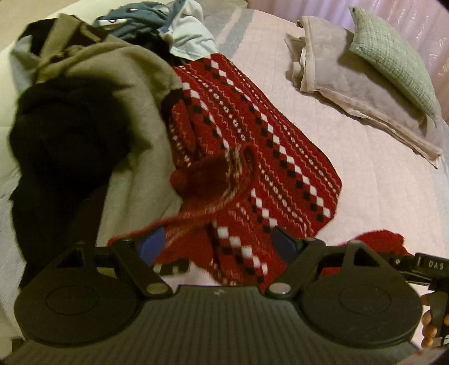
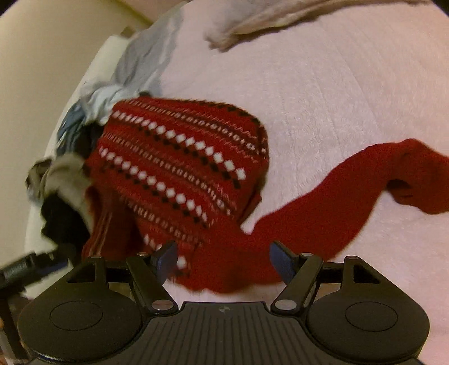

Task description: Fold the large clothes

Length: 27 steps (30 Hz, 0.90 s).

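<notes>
A red knitted sweater (image 1: pixel 252 146) with white and black diamond bands lies crumpled on the pink bed cover (image 1: pixel 364 182). Its left part runs under a pile of clothes. My left gripper (image 1: pixel 219 243) hangs just over the sweater's near edge, jaws wide and open, with the knit below them. In the right wrist view the sweater (image 2: pixel 179 157) spreads out ahead, and a plain red sleeve (image 2: pixel 393 174) trails off to the right. My right gripper (image 2: pixel 224 258) stands open over the near red edge where the sleeve joins. Neither pair of pads presses on the cloth.
A pile at the left holds a khaki garment (image 1: pixel 126 84), a black one (image 1: pixel 61 134) and blue pieces (image 1: pixel 146 22). A folded beige cloth (image 1: pixel 350 84) and a grey-green pillow (image 1: pixel 393 56) lie at the far right. A hand (image 1: pixel 429 325) shows at the right edge.
</notes>
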Each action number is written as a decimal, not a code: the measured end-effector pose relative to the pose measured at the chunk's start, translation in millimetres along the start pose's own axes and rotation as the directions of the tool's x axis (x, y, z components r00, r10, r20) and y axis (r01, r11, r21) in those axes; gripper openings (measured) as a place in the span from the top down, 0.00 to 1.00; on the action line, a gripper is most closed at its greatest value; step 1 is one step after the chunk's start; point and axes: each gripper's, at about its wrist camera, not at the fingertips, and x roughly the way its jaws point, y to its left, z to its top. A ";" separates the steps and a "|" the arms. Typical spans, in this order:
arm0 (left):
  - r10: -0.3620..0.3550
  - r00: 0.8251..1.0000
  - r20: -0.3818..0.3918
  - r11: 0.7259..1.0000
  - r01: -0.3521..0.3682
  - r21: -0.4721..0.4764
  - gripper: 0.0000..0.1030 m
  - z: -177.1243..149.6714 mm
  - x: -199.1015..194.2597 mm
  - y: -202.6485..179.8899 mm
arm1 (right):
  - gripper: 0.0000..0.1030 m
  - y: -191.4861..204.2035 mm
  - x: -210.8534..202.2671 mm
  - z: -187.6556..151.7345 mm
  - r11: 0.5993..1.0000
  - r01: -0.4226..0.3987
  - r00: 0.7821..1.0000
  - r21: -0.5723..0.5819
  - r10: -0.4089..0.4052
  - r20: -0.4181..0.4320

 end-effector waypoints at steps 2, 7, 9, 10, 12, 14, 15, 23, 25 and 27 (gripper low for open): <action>0.001 1.000 0.021 1.000 -0.002 0.020 0.22 12.5 20.7 -3.0 | 0.33 1.0 17.4 12.2 1.000 0.007 1.000 0.030 -0.008 0.022; 0.038 0.999 0.029 0.998 -0.040 0.047 0.24 43.6 82.0 -12.5 | 0.32 -4.3 42.0 37.2 0.995 0.013 0.996 0.100 -0.021 0.086; 0.067 0.998 0.003 0.996 -0.067 0.053 0.34 53.6 110.0 -11.3 | 0.32 -9.3 56.6 43.7 0.992 0.019 0.995 0.123 -0.030 0.092; 0.072 0.997 -0.013 0.996 -0.071 0.048 0.40 56.4 121.1 -8.6 | 0.32 -11.1 68.0 48.2 0.991 0.025 0.995 0.130 -0.037 0.091; 0.083 0.995 -0.050 0.996 -0.081 0.033 0.65 60.3 140.1 -0.9 | 0.32 -14.7 89.4 55.4 0.989 0.023 0.995 0.148 -0.037 0.092; 0.068 0.996 -0.064 0.998 -0.068 0.010 0.75 61.6 148.7 7.0 | 0.32 -18.7 111.7 61.0 0.985 0.030 0.995 0.172 -0.047 0.091; 0.058 0.996 -0.067 0.998 -0.058 -0.001 0.79 61.6 150.4 10.6 | 0.32 -20.6 120.3 63.4 0.982 0.022 0.995 0.188 -0.039 0.087; 0.009 1.000 -0.011 1.000 -0.009 -0.003 0.88 58.1 113.6 16.6 | 0.93 0.7 94.1 55.6 0.962 -0.245 0.959 0.120 0.222 0.177; 0.012 0.999 0.031 1.000 -0.013 0.026 0.88 58.0 91.9 11.4 | 0.93 9.1 57.1 49.5 0.943 -0.322 0.927 0.080 0.297 0.229; 0.003 0.997 0.075 0.999 -0.006 0.040 0.88 60.4 66.5 3.8 | 0.94 8.4 16.6 41.8 0.913 -0.402 0.883 0.066 0.367 0.291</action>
